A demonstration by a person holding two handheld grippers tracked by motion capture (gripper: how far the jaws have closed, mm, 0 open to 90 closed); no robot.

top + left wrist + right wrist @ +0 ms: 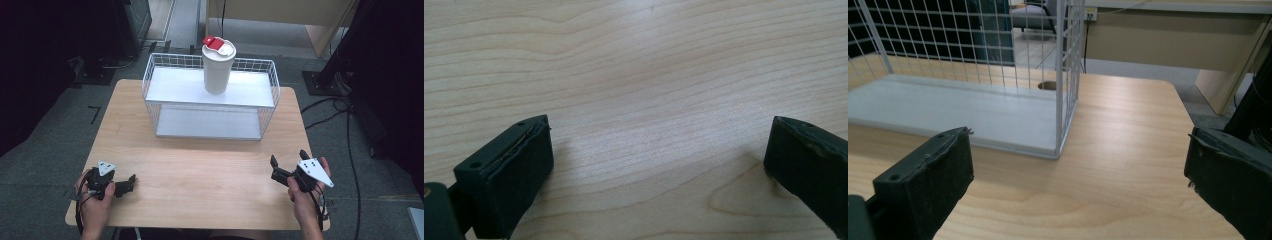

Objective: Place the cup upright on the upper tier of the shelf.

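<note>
At the near edge of the table (200,185), the left gripper (131,181) and right gripper (288,161) are held with jaws spread wide, both empty. Farther off, the white cup (218,66) is seen upright on the top shelf of the wire rack (165,102), well apart from both. Nothing is judged done yet; reach and grasp remain.

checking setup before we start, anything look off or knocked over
Nothing stands out. The white cup with its red lid stands upright on the wire rack's top shelf, and both grippers rest open near the table's front edge.
</note>
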